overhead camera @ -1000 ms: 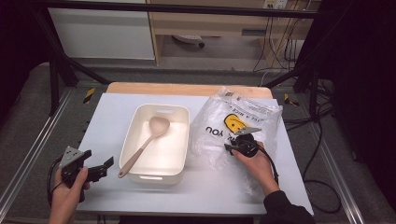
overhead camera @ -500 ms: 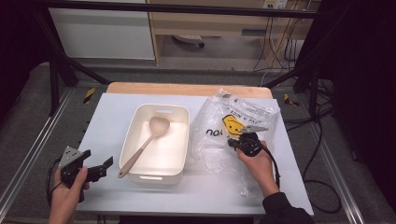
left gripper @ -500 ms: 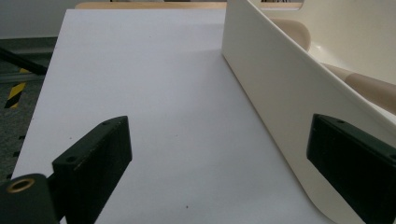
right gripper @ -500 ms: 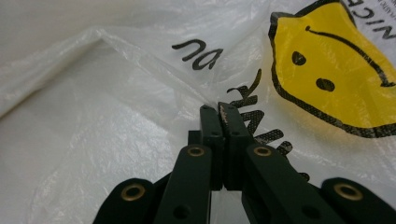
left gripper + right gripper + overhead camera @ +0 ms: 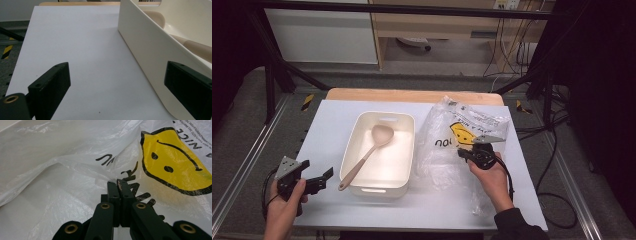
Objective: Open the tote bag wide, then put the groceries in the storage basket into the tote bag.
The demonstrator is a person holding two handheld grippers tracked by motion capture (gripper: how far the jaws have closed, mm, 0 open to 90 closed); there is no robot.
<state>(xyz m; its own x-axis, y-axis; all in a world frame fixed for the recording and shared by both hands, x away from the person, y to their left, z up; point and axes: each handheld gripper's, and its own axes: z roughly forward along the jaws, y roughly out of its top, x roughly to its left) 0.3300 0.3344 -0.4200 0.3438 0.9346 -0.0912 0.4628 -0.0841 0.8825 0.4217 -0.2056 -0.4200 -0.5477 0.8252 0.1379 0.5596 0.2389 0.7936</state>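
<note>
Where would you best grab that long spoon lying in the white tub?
Probably by the handle end of the spoon, which rests up on the near left rim of the tub, raised and free. Come from above on that side, where the open left gripper waits. The bowl lies flat on the tub's floor, harder to pinch.

Each hand-held gripper is black, with flat rectangular jaw pads on hinged links pinned by brass-coloured rivets. The left hand-held gripper (image 5: 314,181), at the lower left of the frame, carries a grey three-cornered plate and a black cable. The right hand-held gripper (image 5: 118,185) has one too. A dark sleeve covers the right forearm.
</note>
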